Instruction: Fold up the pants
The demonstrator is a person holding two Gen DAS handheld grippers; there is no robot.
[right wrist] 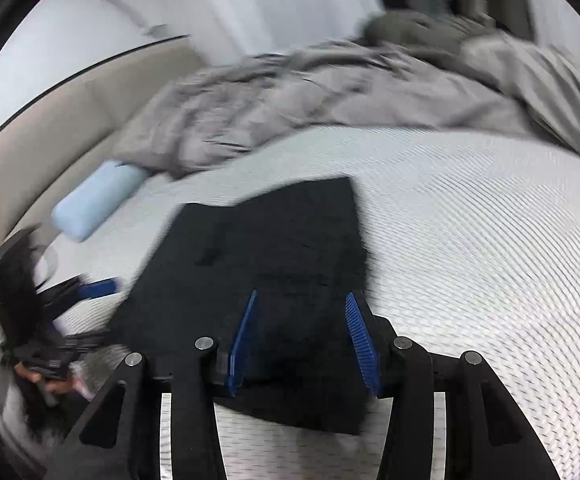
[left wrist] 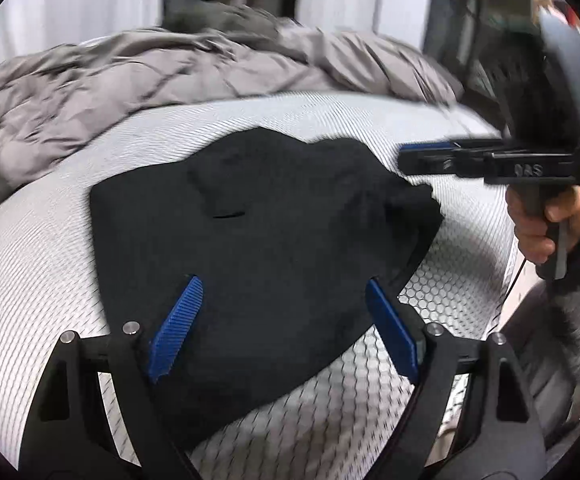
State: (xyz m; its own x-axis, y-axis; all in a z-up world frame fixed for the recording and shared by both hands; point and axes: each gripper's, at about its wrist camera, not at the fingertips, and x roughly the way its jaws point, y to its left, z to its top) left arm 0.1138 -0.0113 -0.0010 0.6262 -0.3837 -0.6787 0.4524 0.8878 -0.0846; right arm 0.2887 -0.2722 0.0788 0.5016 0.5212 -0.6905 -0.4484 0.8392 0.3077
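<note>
While both tools (left wrist: 280,320) (right wrist: 301,340) gape empty, black pants (left wrist: 250,220) on mattress (left wrist: 429,120), grey duvet (left wrist: 130,76) behind

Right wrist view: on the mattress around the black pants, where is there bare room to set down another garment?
Bare mattress spreads wide to the right of the black pants, up to the grey duvet. A narrower strip lies between pants and duvet. The left is crowded: the light blue roll and the left gripper.

The right gripper (left wrist: 405,156) bears raised characters on the side of its black body; blur leaves them unreadable.
</note>
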